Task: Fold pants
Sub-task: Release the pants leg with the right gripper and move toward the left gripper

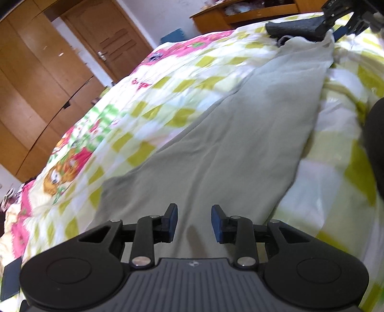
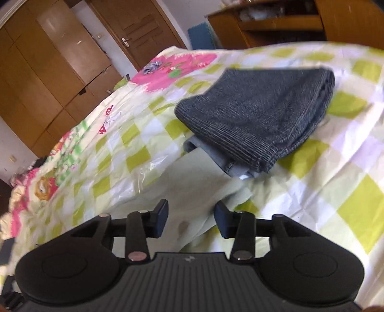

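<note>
Pale grey-green pants (image 1: 240,134) lie stretched in a long strip across the bed, from under my left gripper (image 1: 194,222) up to the far right. My left gripper is open just above one end of the pants, with nothing between the fingers. In the right wrist view the other end of the pants (image 2: 192,187) lies under my right gripper (image 2: 190,217), which is open and holds nothing. My right gripper also shows in the left wrist view (image 1: 345,16) at the far end of the pants.
The bed is covered by a checkered yellow-green, white and pink quilt (image 2: 336,192). A folded dark grey garment (image 2: 259,115) lies just beyond the pants end, also seen in the left wrist view (image 1: 295,28). A wooden wardrobe (image 1: 36,84), a door (image 1: 112,40) and a wooden desk (image 2: 276,24) stand behind the bed.
</note>
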### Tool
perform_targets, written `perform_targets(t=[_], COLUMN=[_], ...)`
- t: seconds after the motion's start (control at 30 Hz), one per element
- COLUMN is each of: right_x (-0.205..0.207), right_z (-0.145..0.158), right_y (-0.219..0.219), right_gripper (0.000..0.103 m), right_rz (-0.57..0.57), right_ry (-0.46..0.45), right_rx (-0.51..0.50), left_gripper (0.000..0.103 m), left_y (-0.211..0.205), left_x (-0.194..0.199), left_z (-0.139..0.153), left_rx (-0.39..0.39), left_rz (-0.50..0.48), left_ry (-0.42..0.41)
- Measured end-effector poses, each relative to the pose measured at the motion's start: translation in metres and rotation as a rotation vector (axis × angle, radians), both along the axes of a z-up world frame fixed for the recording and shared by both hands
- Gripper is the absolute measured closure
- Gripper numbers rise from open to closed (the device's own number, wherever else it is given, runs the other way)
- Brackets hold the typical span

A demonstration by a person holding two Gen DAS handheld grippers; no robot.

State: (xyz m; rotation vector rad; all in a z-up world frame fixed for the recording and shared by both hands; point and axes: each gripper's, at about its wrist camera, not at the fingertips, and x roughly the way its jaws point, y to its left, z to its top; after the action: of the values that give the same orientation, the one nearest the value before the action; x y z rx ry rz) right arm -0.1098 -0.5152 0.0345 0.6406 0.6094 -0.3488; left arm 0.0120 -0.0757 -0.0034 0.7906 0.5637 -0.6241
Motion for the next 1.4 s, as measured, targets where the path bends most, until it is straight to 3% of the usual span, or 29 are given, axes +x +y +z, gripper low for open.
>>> perform_targets(t=[0.07,0.13,0.3,0.47,0.57,0.67,0.77,0.83,0.9,1.03,1.07,1.1,1.23,1.4], right_x=[0.009,0.033,0.117,0.165,0.186,0.200,0.197,0.194,0.191,0.205,0.208,0.210,0.208,0.211], right_z=[0.012,0.022,0.009,-0.008,-0.013,-0.025,-0.019,-0.013,-0.009,-0.023,-0.025,-0.024,-0.002,0.005], right_y=[0.019,0.037,0.091,0.133,0.134,0.130,0.130,0.130,0.131,0.136,0.138,0.140,0.140,0.132], right_gripper=[0.059,0.059,0.061,0.059,0.056,0.056,0.067,0.067,0.066,0.065,0.072,0.097,0.100,0.099], right_rz=[0.061,0.192,0.543,0.798,0.936,0.992,1.022,1.033,1.060,1.097,1.095,1.090,1.052,1.010], right_ry=[-0.029,-0.034,0.071,0.159,0.241,0.317,0.321,0.318,0.305,0.368,0.384,0.391,0.339,0.276], right_rx=[-0.066,-0.105,-0.151,-0.353,-0.337,-0.307,-0.286,-0.288,-0.312,-0.330,-0.330,-0.341,-0.356,-0.338], left_gripper=[0.057,0.057,0.057,0.057,0.056,0.053,0.053,0.056,0.072,0.077,0.078,0.081,0.083,0.083], left_y=[0.005,0.005,-0.013,-0.033,-0.036,-0.037,-0.035,-0.036,-0.037,-0.042,-0.043,-0.044,-0.039,-0.032], left_x=[0.003,0.010,0.037,0.062,0.085,0.110,0.120,0.123,0.126,0.131,0.131,0.129,0.129,0.139], left_z=[0.000,0.001,0.007,-0.002,-0.004,-0.015,-0.020,-0.018,-0.019,-0.023,-0.022,-0.021,-0.014,-0.004], left_rx=[-0.017,-0.022,-0.064,0.027,0.064,0.116,0.129,0.141,0.156,0.180,0.182,0.185,0.186,0.115], left_rz=[0.007,-0.010,-0.088,-0.234,-0.290,-0.298,-0.317,-0.318,-0.307,-0.311,-0.308,-0.309,-0.289,-0.224], left_ry=[0.009,-0.005,-0.037,-0.099,-0.075,-0.004,0.040,0.041,0.035,0.045,0.046,0.047,-0.025,-0.021])
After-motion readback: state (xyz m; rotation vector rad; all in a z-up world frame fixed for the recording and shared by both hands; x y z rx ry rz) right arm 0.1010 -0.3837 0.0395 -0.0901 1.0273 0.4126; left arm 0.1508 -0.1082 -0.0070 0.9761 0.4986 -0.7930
